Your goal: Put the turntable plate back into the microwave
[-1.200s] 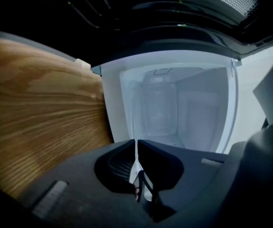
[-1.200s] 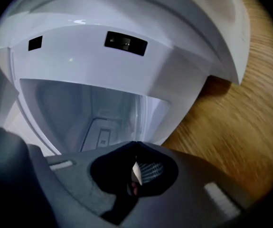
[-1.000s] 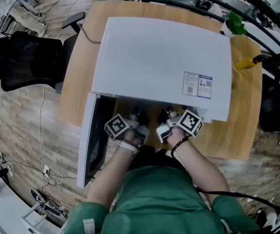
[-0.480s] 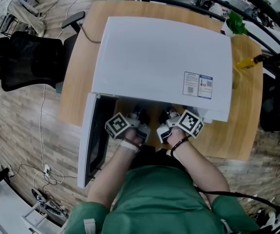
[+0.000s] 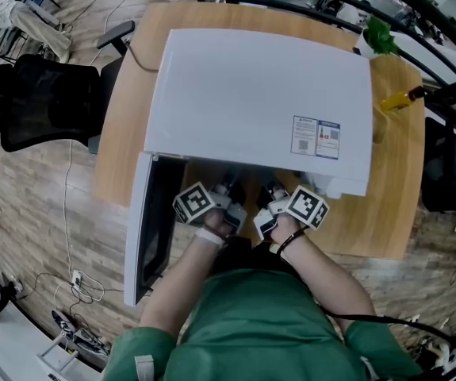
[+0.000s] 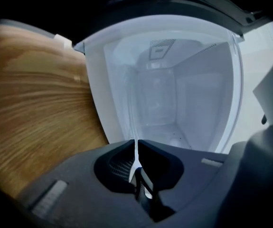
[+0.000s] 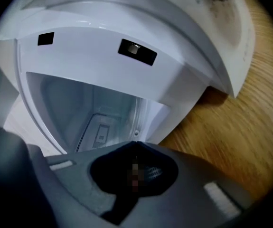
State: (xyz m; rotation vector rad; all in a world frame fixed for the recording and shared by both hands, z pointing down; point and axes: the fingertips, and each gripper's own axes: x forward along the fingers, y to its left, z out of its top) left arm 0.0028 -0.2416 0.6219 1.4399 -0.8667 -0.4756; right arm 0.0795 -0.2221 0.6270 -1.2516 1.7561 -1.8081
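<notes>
The white microwave [image 5: 251, 94] stands on the wooden table [image 5: 386, 213], its door [image 5: 144, 228] swung open to the left. Both grippers sit side by side just in front of the open cavity. In the left gripper view the clear glass turntable plate [image 6: 183, 80] stands on edge before the cavity, and the white interior shows through it. My left gripper [image 6: 136, 148] is shut on its thin rim. The plate [image 7: 55, 108] also fills the right gripper view, where my right gripper [image 7: 136, 146] is shut at its edge. In the head view the microwave top hides the plate.
A black office chair [image 5: 45, 101] stands left of the table. A green plant [image 5: 378, 34] and a yellow object [image 5: 398, 100] sit at the table's far right corner. Cables lie on the floor at lower left, and black railings run behind the table.
</notes>
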